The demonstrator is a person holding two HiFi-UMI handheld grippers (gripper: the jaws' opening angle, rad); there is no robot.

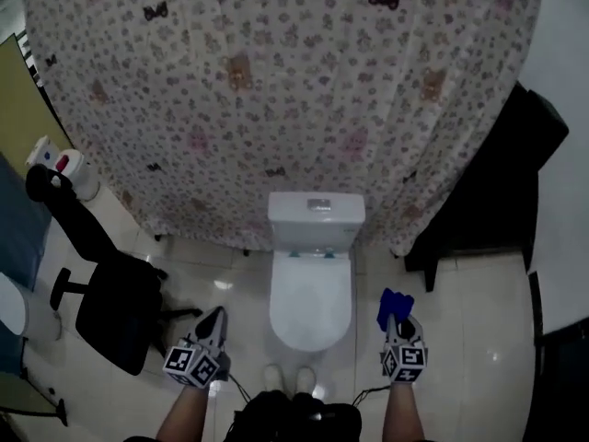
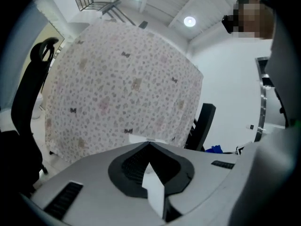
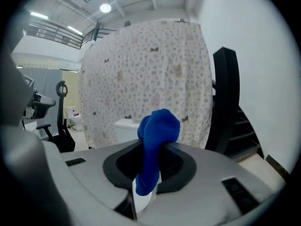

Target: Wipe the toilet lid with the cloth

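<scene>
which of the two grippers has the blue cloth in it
The right gripper: its jaws clamp the blue cloth, which sticks up above them. The left gripper is shut on nothing.

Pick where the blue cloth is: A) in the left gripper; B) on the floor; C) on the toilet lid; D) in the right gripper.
D: the right gripper is shut on the cloth, held off to the right of the toilet lid.

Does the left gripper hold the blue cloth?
No, the cloth is clamped in the right gripper, and the left gripper has its jaws together on nothing.
</scene>
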